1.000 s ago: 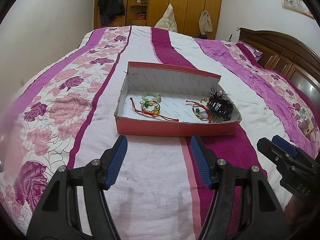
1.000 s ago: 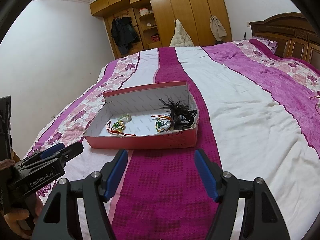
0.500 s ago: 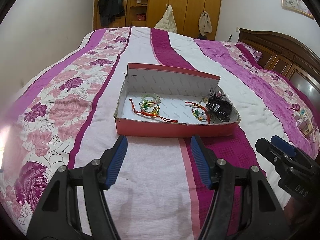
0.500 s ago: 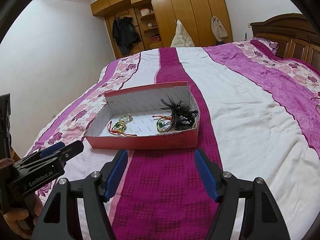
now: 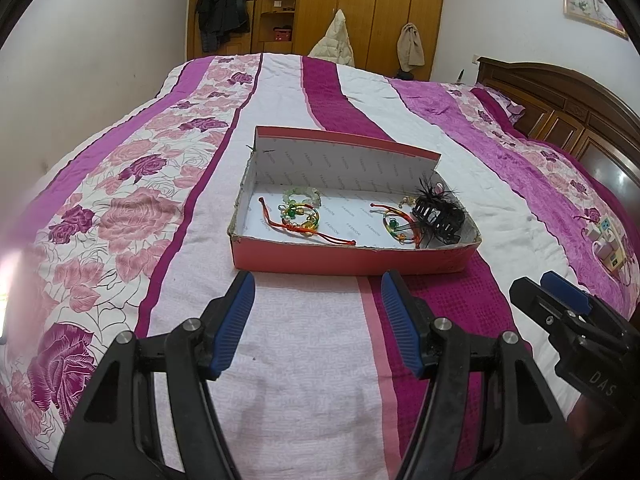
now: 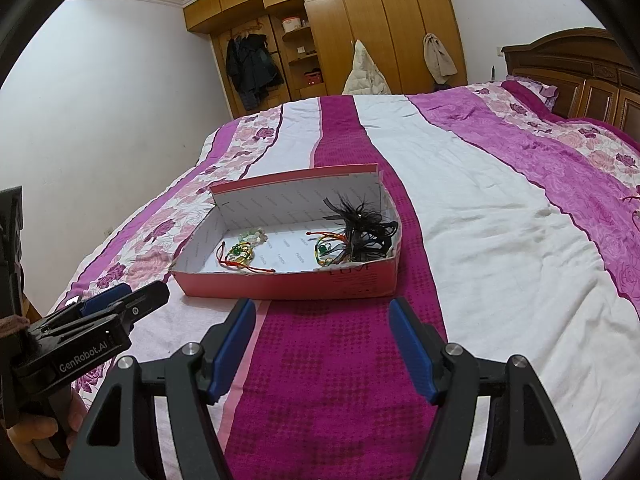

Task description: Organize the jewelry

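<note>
Shallow red cardboard box, white inside (image 5: 352, 258), on purple-striped floral bedspread (image 5: 120, 216), just ahead of both tongs.

Black feathered claw hair clip (image 5: 438, 214) at box's right end: light, stiff; feathers fragile, so grip plastic body.

Red-cord beaded bracelets, left cluster (image 5: 300, 216) and right one (image 5: 394, 226): light, limp, tangle-prone; pinch beads, not cord.

Left gripper (image 5: 316, 320) and right gripper (image 6: 322, 344): jaws well apart, nothing held.

Versus earlier frames: no change, both hands steady.

Even, soft light — fisheye edges, maybe blurred.
</note>
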Demonstrator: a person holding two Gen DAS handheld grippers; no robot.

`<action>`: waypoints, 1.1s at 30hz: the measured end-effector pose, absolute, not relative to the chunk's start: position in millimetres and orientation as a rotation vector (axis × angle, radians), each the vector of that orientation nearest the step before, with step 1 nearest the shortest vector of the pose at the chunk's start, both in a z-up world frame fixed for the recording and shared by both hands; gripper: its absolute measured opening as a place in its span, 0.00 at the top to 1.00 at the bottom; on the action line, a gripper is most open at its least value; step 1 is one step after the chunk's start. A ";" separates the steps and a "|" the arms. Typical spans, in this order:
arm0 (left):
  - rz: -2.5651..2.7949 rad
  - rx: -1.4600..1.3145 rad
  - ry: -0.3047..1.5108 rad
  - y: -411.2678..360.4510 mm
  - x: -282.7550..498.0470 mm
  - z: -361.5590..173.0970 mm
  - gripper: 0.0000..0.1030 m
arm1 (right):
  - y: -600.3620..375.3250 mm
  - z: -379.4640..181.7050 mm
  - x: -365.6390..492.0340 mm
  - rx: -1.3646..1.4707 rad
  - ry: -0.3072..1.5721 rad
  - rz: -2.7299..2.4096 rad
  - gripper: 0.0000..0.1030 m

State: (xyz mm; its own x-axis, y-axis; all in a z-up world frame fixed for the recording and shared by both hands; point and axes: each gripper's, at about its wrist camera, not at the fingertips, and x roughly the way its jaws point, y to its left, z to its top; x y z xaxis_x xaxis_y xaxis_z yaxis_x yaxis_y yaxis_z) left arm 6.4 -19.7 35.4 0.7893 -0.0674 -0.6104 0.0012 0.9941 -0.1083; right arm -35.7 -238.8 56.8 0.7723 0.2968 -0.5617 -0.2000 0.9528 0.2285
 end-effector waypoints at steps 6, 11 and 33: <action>-0.037 -0.107 0.660 -19.2 6.0 35.3 0.44 | -236.6 60.0 -35.7 0.153 0.633 0.278 0.30; -0.036 -0.107 0.659 -18.2 6.2 35.1 0.44 | -236.3 59.9 -35.7 0.153 0.633 0.277 0.31; -0.032 -0.107 0.660 -16.7 6.7 35.9 0.44 | -236.6 61.7 -33.6 0.151 0.632 0.279 0.30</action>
State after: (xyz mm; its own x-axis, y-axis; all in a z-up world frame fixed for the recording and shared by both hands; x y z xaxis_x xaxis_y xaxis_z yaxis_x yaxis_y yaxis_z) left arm 6.7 -16.7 35.9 0.7900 -0.0640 -0.6098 -0.0041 0.9940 -0.1097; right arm -33.6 -236.6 61.7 0.7711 0.3020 -0.5605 -0.2103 0.9518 0.2234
